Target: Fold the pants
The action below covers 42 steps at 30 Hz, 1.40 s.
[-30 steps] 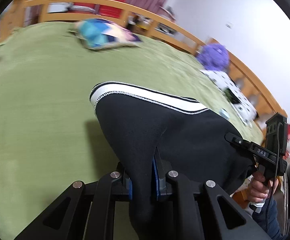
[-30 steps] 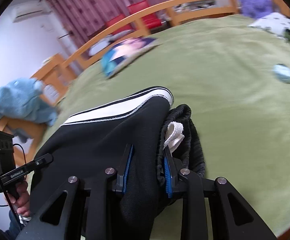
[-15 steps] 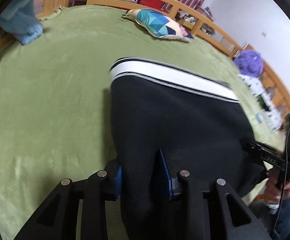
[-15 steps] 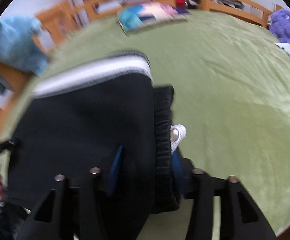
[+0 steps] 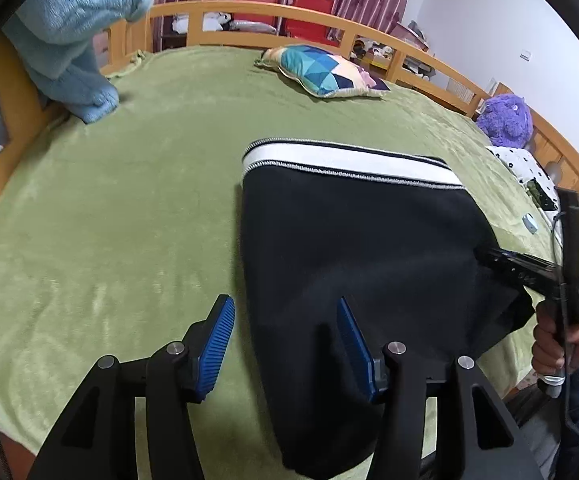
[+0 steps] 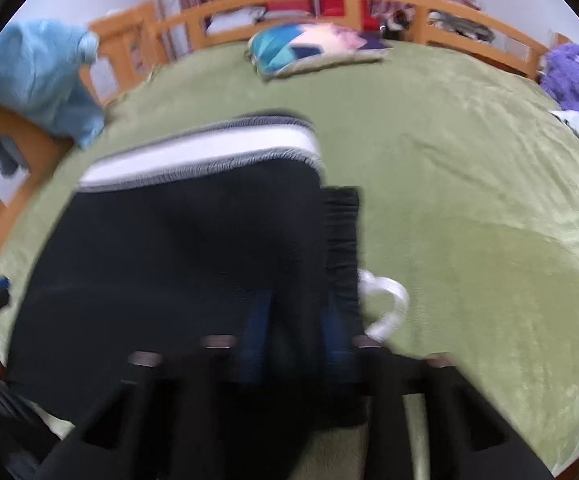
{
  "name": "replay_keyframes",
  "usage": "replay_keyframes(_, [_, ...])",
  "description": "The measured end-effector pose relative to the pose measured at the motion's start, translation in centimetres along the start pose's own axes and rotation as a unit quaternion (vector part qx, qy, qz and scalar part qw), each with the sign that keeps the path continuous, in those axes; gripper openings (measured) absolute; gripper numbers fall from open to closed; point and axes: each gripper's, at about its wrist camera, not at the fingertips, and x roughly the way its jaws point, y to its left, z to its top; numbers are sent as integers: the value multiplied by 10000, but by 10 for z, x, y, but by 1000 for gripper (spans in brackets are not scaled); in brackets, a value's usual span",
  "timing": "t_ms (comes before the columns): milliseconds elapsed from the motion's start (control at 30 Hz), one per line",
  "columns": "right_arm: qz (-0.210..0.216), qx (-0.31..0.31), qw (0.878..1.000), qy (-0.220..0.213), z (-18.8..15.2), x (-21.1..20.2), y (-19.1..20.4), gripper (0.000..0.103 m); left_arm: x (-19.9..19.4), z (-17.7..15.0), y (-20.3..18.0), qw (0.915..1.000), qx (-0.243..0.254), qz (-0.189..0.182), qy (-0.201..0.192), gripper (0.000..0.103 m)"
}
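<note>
The folded black pants [image 5: 353, 248] lie on the green blanket [image 5: 109, 208], white-striped hem away from the grippers; the left gripper [image 5: 285, 344] gapes wide over their near edge, pads free. The right gripper [image 6: 295, 332], blurred, pinches the pants' right edge beside a white drawstring [image 6: 385, 304]; a pillow [image 5: 325, 72] lies well beyond.

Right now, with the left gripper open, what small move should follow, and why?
Probably open the right gripper too: it looks shut on the pants, which already lie folded on the green blanket, and the left gripper is open around the edge.
</note>
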Motion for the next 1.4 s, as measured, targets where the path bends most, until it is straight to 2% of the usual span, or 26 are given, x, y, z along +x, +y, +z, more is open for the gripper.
replay_keyframes(33, [-41,-127,9998,-119,1,-2,7,10,-2,1,0,10000,-10,32,-30,51])
replay_keyframes(67, [99,-138,9994,-318,2,-12,8,9,-6,1,2,10000,-57,11,-67,51])
replay_keyframes(133, [849,470,9932,-639,4,-35,-14,9,-10,0,6,9998,-148,-82,-105,52])
replay_keyframes(167, [1031,660,9901,-680,3,-43,-25,9,-11,-2,7,9997,-172,-119,-110,52])
replay_keyframes(233, [503,652,9946,-636,-2,-44,-30,9,-12,-6,10,9994,-185,-266,-106,54])
replay_keyframes(267, [167,604,9970,-464,-7,-37,-32,9,-12,-10,9,9992,-161,-342,-83,56])
replay_keyframes(300, [40,624,9978,-205,-11,-27,-36,9,-12,-13,8,9992,-143,-378,-64,56])
replay_keyframes(400, [97,632,9979,-73,-16,-22,-41,13,-11,-27,3,9984,-44,-565,67,58])
replay_keyframes(467, [-23,544,9985,-116,-18,-28,-42,30,-14,-36,-3,9973,67,-722,138,61])
replay_keyframes(567, [106,780,9963,-332,-28,-47,-49,31,-21,-50,-12,9954,305,-886,189,66])
replay_keyframes(700, [446,599,9950,-661,-38,-64,-40,31,-24,-69,-23,9926,550,-1039,317,68])
replay_keyframes(733, [551,545,9946,-685,-44,-67,-35,31,-21,-74,-26,9922,625,-1013,370,68])
replay_keyframes(767, [599,483,9949,-656,-49,-67,-30,31,-16,-81,-33,9934,730,-788,410,68])
replay_keyframes(900, [194,286,9978,-560,-55,-57,-19,32,12,-84,-50,9961,777,31,424,67])
replay_keyframes(933, [178,298,9979,-548,-54,-55,-19,33,17,-85,-52,9963,718,216,415,55])
replay_keyframes(967, [141,331,9979,-537,-54,-54,-19,33,21,-85,-55,9962,648,437,390,33])
replay_keyframes(1000, [90,320,9981,-521,-57,-53,-19,33,26,-85,-57,9937,718,784,365,21])
replay_keyframes(1033, [-29,268,9985,-472,-58,-52,-17,27,25,-85,-58,9893,931,1098,216,14])
replay_keyframes(1067, [-279,180,9985,-443,-60,-49,-16,14,18,-84,-53,9884,952,1183,30,13])
replay_keyframes(1100, [-419,103,9982,-427,-61,-47,-16,13,11,-82,-45,9904,803,1120,-79,13])
replay_keyframes(1133, [-370,99,9986,-377,-63,-46,-18,13,6,-79,-36,9938,596,930,-88,13])
replay_keyframes(1167, [-318,109,9988,-353,-64,-46,-19,13,5,-77,-28,9966,411,713,29,13])
replay_keyframes(1200, [-307,87,9989,-352,-65,-46,-19,13,7,-77,-24,9970,358,667,136,13])
replay_keyframes(1333, [-345,-314,9982,-376,-69,-49,-12,18,8,-90,-39,9927,915,694,357,21])
replay_keyframes(1400, [23,-138,9987,-481,-67,-59,-21,26,-9,-94,-43,9937,1020,417,223,33])
